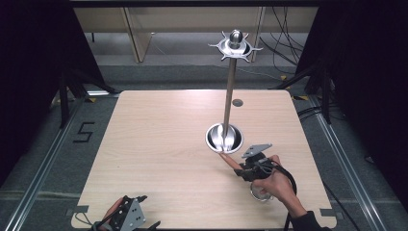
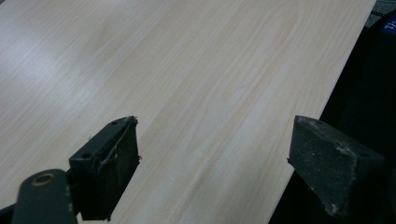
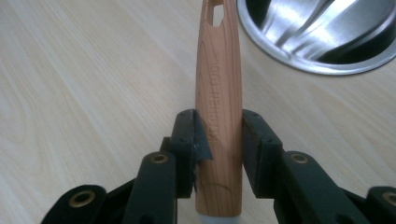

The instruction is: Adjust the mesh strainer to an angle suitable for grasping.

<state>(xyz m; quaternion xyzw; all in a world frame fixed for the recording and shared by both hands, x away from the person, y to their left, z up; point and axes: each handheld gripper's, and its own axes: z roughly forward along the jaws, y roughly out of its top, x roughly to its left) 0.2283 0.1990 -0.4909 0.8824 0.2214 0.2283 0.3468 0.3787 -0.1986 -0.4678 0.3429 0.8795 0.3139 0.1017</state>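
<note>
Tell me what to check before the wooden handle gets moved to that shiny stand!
1. Right gripper fingers squeezing the wooden handle on both sides: ok.
2. Handle straight between the fingers, not tilted: ok.
3. Handle's hole open for hanging: ok.
4. Hooks at the top of the stand free: ok.
5. Stand's base right next to the handle's tip; touching or not: cannot tell.
6. Left gripper fingers open, out of the way near the table edge: ok.

Overhead table (image 1: pixel 159 144) view; two close-ups
</note>
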